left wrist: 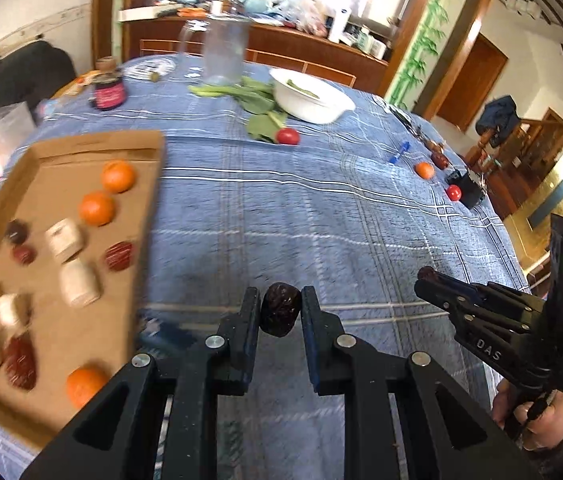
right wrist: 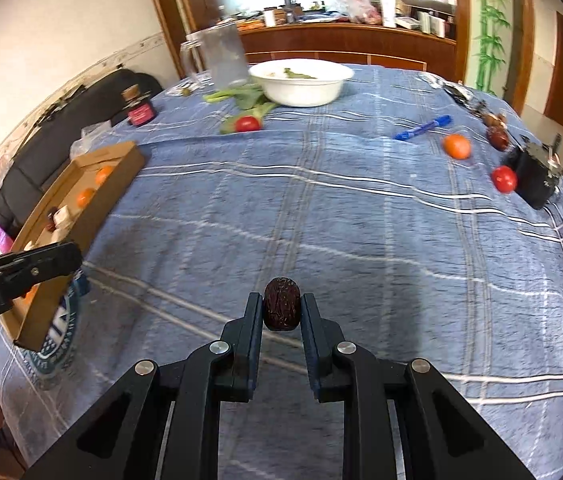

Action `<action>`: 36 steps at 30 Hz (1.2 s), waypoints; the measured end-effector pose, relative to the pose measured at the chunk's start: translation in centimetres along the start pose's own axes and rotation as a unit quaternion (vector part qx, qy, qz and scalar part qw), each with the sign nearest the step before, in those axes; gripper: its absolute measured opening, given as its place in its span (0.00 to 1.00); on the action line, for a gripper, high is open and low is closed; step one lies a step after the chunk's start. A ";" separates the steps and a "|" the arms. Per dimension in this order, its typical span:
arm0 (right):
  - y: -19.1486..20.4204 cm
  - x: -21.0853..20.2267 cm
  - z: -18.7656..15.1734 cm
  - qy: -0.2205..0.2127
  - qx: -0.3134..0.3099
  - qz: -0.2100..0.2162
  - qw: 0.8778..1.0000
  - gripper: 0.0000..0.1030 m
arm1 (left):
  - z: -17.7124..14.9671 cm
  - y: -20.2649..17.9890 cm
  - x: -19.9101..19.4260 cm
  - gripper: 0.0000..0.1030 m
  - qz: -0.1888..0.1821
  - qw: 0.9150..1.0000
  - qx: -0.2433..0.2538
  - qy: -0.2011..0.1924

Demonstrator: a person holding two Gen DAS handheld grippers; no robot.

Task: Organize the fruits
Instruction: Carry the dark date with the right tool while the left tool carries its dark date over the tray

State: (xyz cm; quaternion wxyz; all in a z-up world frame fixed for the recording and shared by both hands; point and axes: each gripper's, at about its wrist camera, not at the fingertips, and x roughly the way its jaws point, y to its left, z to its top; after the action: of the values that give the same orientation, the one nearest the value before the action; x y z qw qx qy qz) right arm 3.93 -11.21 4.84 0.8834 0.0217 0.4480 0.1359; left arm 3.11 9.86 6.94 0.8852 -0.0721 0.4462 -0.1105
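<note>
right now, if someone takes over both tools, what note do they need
Left tool: shut on a dark date, held above the cloth beside the cardboard tray.
Right tool: shut on a second date, over the middle of the table.
Done: the tray holds three oranges, several dates and some pale wrapped pieces.
Left: drop both dates in the tray, then fetch the orange, the tomato and the dates at the far right edge, and the tomato by the greens.
</note>
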 end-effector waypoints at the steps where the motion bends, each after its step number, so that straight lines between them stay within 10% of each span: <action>1: 1.0 0.0 0.1 0.001 -0.007 0.005 1.000 0.20 | -0.3 0.6 -0.6 0.19 0.002 1.000 -0.006 -0.004; 20: 16.6 2.7 4.9 -0.001 -0.118 0.100 0.988 0.21 | -3.8 13.9 -7.0 0.19 0.088 0.990 -0.104 -0.032; 36: 21.3 8.7 9.1 0.023 -0.138 0.109 0.984 0.21 | -2.5 15.6 -3.1 0.19 0.088 0.991 -0.104 -0.002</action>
State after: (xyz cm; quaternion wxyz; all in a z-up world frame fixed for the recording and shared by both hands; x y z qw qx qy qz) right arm 11.40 12.36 6.86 0.8471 -0.0552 0.4404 0.2923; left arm 1.34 25.61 4.30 0.8801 -0.1243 0.4579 0.0150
